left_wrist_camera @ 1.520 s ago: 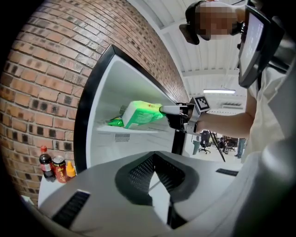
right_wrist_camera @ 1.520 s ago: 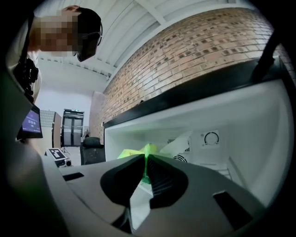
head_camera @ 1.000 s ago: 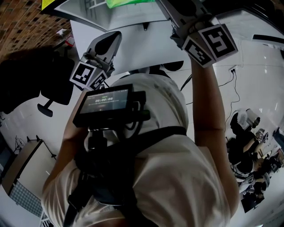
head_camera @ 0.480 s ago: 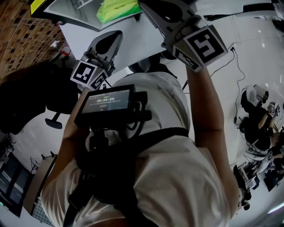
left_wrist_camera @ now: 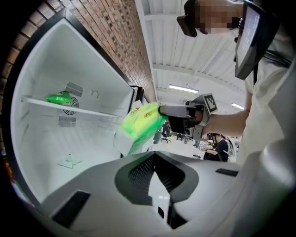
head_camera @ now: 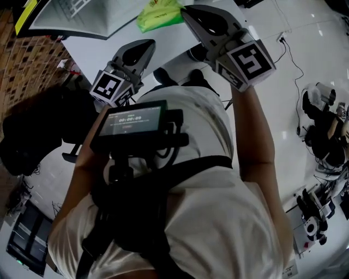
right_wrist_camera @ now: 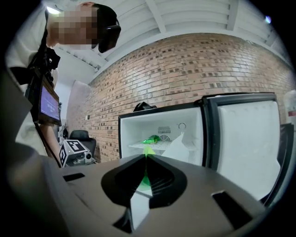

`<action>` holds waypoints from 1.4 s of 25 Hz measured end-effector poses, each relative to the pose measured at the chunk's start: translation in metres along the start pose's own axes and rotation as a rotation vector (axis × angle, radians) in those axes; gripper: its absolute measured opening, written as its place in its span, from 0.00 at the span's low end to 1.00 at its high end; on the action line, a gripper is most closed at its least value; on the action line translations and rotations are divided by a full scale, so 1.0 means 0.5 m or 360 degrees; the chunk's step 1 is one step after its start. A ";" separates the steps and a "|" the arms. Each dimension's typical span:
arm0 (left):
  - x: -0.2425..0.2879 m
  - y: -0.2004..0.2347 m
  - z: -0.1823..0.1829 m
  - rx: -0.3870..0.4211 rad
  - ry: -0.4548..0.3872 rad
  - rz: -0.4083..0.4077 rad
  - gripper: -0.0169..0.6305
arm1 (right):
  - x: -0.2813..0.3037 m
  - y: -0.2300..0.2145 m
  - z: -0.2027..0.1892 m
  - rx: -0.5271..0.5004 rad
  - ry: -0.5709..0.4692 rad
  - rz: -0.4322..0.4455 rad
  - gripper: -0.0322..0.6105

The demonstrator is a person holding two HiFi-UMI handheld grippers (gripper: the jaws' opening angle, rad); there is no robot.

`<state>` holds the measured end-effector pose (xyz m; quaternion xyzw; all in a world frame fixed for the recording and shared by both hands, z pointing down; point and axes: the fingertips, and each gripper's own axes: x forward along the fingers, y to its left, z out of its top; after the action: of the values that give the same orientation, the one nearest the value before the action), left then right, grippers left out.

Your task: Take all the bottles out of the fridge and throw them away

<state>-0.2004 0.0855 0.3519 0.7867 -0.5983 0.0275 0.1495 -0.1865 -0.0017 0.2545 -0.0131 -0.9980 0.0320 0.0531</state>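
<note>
The white fridge (left_wrist_camera: 69, 74) stands open, and a green bottle (left_wrist_camera: 60, 98) lies on its shelf (right_wrist_camera: 151, 139). My right gripper (head_camera: 186, 12) is shut on another green bottle (head_camera: 160, 13), soft and flattened, with a white lower half. The left gripper view shows this held bottle (left_wrist_camera: 141, 122) hanging from the right gripper (left_wrist_camera: 162, 110) in front of the fridge. In the right gripper view it is only a green sliver (right_wrist_camera: 148, 152) between the closed jaws. My left gripper (head_camera: 143, 46) is shut and holds nothing, to the left of the right one.
The fridge door (right_wrist_camera: 249, 139) hangs open to the right. A brick wall (right_wrist_camera: 185, 69) runs behind the fridge. A black office chair (head_camera: 32, 131) stands at the left. A cable (head_camera: 289, 54) crosses the white floor; people and gear (head_camera: 327, 136) are at the right. A scrap of paper (left_wrist_camera: 69, 161) lies inside the fridge.
Both grippers have drawn back from the fridge. The right one brought the green bottle with it, and more of the bottle shows now. The fridge has slid toward the upper left of the head view.
</note>
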 end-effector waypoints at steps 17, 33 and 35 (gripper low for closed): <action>0.237 -0.273 -0.110 0.0046 0.0241 -0.0223 0.03 | -0.360 -0.141 -0.246 0.0136 0.0272 -0.0112 0.07; 0.289 -0.305 -0.182 0.0061 0.0376 -0.0415 0.03 | -0.368 -0.116 -0.481 0.0248 0.0564 -0.0172 0.07; 0.289 -0.308 -0.190 0.0049 0.0408 -0.0416 0.03 | -0.369 -0.122 -0.500 0.0264 0.0590 -0.0191 0.07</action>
<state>-0.0002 0.0129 0.4435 0.8499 -0.4667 0.1171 0.2150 0.0222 -0.0523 0.4872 0.0452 -0.9641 0.1080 0.2385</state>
